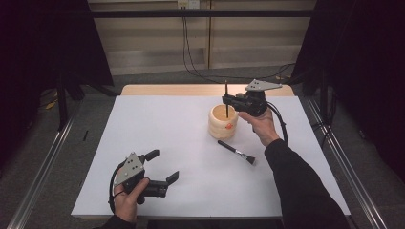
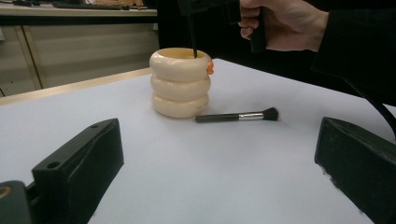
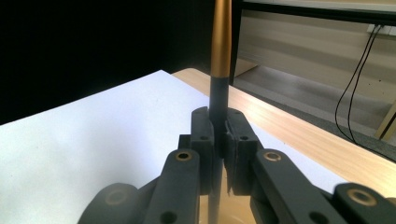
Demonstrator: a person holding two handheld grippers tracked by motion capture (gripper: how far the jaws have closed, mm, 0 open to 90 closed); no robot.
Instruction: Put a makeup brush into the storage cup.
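Observation:
A cream holder made of three stacked rings, with a small orange mark on its side, stands right of the middle of the white sheet. My right gripper hovers just over it, shut on a slim upright brush handle, black below and gold above. The handle's lower end reaches into the holder's mouth. A second black brush lies flat on the sheet in front of the holder. My left gripper rests at the front left, open, with nothing between its jaws.
The white sheet covers most of a wooden table, whose far edge shows bare. Metal rails run along both sides. Cables trail over the floor behind the table.

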